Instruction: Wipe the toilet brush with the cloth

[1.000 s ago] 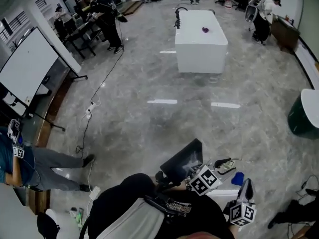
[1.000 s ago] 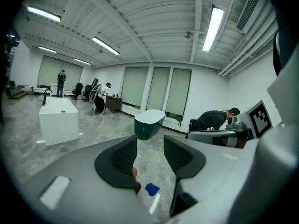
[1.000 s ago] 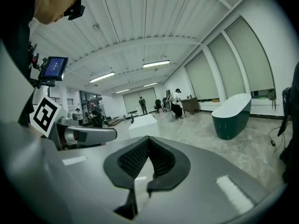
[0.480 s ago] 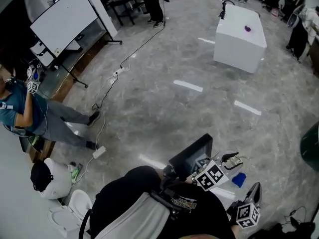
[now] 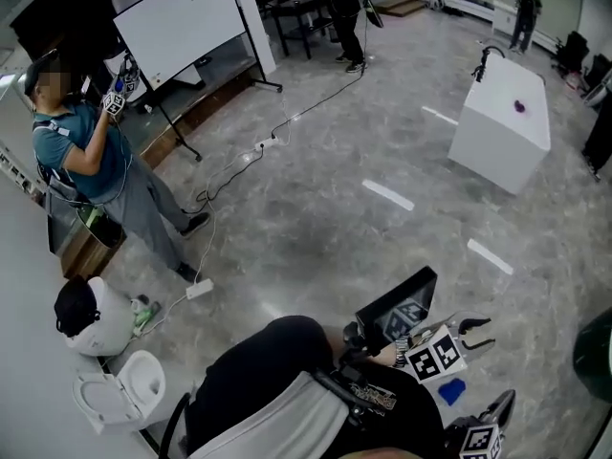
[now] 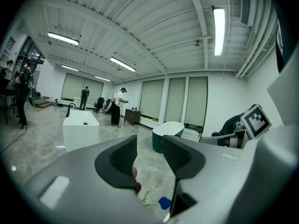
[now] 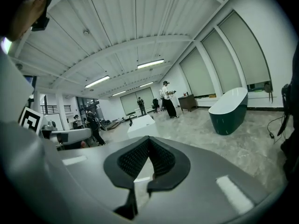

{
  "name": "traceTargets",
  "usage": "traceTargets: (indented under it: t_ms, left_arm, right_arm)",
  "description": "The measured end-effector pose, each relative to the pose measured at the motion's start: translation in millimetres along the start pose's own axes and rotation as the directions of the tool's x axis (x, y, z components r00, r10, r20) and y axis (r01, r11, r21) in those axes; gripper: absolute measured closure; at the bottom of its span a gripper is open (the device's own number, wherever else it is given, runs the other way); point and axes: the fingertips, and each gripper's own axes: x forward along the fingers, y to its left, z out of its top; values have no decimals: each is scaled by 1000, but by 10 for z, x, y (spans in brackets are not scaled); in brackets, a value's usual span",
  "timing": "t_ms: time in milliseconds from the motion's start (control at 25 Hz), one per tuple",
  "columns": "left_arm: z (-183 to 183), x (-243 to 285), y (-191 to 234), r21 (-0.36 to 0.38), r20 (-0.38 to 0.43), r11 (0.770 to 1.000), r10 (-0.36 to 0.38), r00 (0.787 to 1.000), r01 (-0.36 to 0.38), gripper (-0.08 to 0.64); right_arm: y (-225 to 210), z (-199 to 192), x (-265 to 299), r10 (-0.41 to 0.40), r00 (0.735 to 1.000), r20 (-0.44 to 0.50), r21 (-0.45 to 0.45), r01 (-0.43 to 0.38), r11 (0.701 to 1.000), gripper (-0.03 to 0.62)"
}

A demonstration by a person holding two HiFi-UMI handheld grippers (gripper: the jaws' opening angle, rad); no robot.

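A small blue cloth [image 5: 450, 390] lies on the grey floor between my two grippers; in the left gripper view the blue cloth [image 6: 164, 202] shows low, below the jaws. My left gripper [image 5: 481, 334] is held off the floor, open, with a plain gap between its pads [image 6: 125, 156]. A small reddish-brown rounded thing sits at the lower edge of its left pad; I cannot tell what it is. My right gripper [image 5: 504, 403] is at the bottom edge, shut with nothing in it. I cannot make out a toilet brush in any view.
A white toilet [image 5: 120, 395] and a black-topped white bin [image 5: 91, 318] stand at lower left. A dark tilted panel [image 5: 397, 309] is just in front of me. A person [image 5: 96, 161], a whiteboard [image 5: 182, 22], floor cables [image 5: 239, 165], a white block [image 5: 504, 122] and a green tub [image 5: 598, 352] surround the floor.
The head view has swung left, bringing the toilet, bin and nearby person into sight. Both grippers have shifted toward the lower right of the picture. The blue cloth still lies on the floor.
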Motion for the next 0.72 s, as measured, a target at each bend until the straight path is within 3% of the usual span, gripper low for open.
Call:
traceTargets:
  t_ms: [160,320,600,720]
  left_arm:
    - [60,0,18,26,-5,999,-30,1000,30,383]
    - [93,-74,166,49,2,999,-6,1000,6,383]
    - [138,-197,303,78,98,995,47,994,-55,382]
    - [195,-69,244,66,95,997,20,995,-26,382]
  right_arm:
    - [25,100,98,-16,999,37,52,14,999,589]
    - [152,101,187,-28,999,43,47,26,999,589]
    - [314,67,211,-45,997,61,16,44,999,589]
    - [305,225,146,-82,990,112,18,81,997,589]
